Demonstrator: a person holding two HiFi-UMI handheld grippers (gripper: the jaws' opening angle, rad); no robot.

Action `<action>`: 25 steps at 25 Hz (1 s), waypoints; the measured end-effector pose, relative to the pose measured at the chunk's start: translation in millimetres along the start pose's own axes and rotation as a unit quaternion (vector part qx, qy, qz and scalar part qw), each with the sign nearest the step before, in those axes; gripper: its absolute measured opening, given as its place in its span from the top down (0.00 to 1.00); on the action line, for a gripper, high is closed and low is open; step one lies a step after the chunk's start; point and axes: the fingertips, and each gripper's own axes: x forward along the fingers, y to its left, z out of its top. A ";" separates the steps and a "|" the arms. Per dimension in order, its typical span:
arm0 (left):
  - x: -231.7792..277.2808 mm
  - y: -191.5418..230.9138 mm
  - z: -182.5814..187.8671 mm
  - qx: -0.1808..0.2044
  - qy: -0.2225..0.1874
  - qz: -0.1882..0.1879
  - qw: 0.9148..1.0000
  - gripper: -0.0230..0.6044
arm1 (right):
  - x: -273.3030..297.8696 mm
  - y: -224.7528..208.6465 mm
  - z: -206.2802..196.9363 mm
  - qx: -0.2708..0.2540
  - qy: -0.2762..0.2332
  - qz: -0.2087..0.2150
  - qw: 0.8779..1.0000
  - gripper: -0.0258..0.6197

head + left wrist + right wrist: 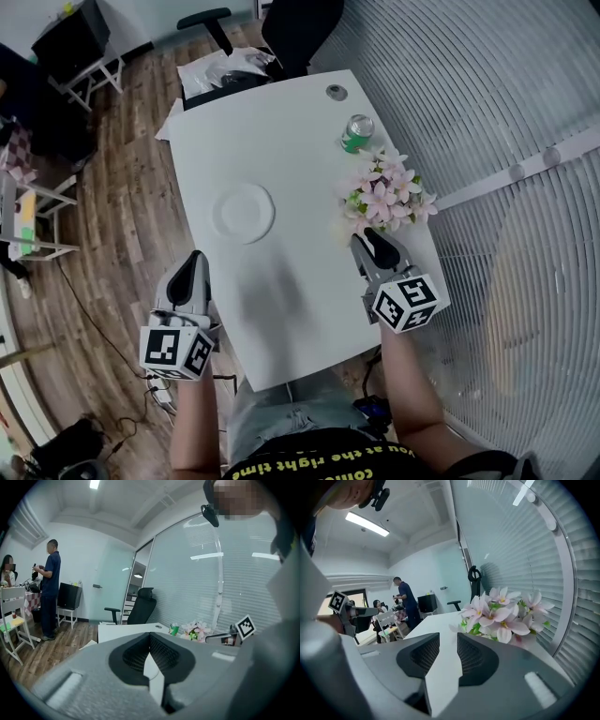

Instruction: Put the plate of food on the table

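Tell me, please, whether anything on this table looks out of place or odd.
Nothing looks spilled or broken. The white plate on the table looks bare, no food visible, and crumpled papers hang over the table's far edge.

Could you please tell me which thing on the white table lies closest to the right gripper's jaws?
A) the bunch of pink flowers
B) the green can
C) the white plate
A: in the head view the pink flowers sit right ahead of the right gripper, while the white plate and the green can lie farther off.
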 end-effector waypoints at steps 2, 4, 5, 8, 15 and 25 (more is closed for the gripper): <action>2.8 -0.4 -2.5 -0.003 0.001 0.002 1.000 0.96 | 7.7 -5.3 -12.7 -0.006 0.016 -0.002 1.000 0.75; 5.3 -0.8 -5.4 -0.005 0.003 0.003 1.000 0.96 | 15.9 -10.8 -25.6 -0.011 0.030 -0.006 0.999 0.74; 6.1 -0.7 -7.5 -0.005 0.004 0.003 1.000 0.96 | 19.7 -13.3 -31.5 -0.012 0.035 -0.006 0.999 0.73; 7.3 1.2 -12.9 -0.005 0.006 0.005 1.000 0.96 | 28.8 -19.7 -41.4 -0.005 0.037 -0.005 0.999 0.69; 4.3 7.8 -15.6 -0.007 0.010 0.014 1.000 0.96 | 45.5 -32.1 -57.3 -0.036 0.055 -0.024 0.998 0.60; 3.8 11.9 -27.6 -0.009 0.019 0.018 1.000 0.96 | 68.5 -46.5 -91.4 -0.078 0.096 -0.035 0.992 0.49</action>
